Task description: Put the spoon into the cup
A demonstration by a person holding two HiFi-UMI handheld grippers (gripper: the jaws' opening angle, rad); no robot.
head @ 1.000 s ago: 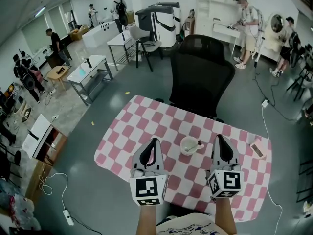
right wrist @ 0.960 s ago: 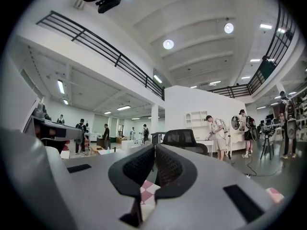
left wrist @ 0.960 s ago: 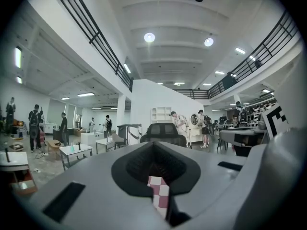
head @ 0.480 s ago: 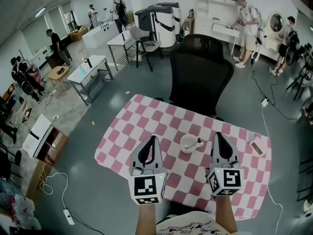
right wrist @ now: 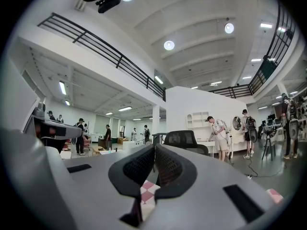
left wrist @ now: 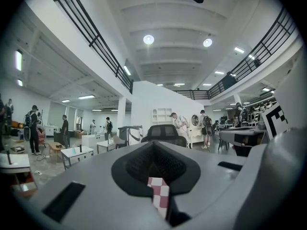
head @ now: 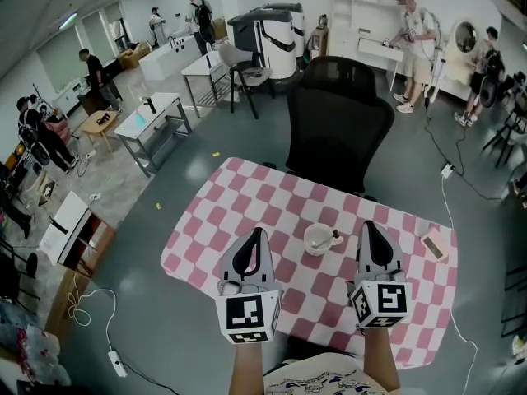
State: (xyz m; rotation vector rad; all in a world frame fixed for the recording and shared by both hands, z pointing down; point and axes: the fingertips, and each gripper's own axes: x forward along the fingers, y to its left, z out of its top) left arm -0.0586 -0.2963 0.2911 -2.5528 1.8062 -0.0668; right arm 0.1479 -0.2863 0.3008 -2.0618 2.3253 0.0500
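Pretty much done I reckon, the spoon (head: 333, 239) is sitting in the cup (head: 317, 243) and my left gripper (head: 258, 234) and right gripper (head: 367, 226) are both closed up empty either side of it.

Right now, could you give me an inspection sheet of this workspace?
Surface: table under a pink-and-white checked cloth.
Job's things: white cup near the middle; spoon already in it.
Clutter: small flat object near the right edge.
Grippers: left gripper and right gripper both shut, empty, either side of the cup.
Cables: power strip with white cord on the floor, left.
Surroundings: black office chair behind the table; people at benches beyond.
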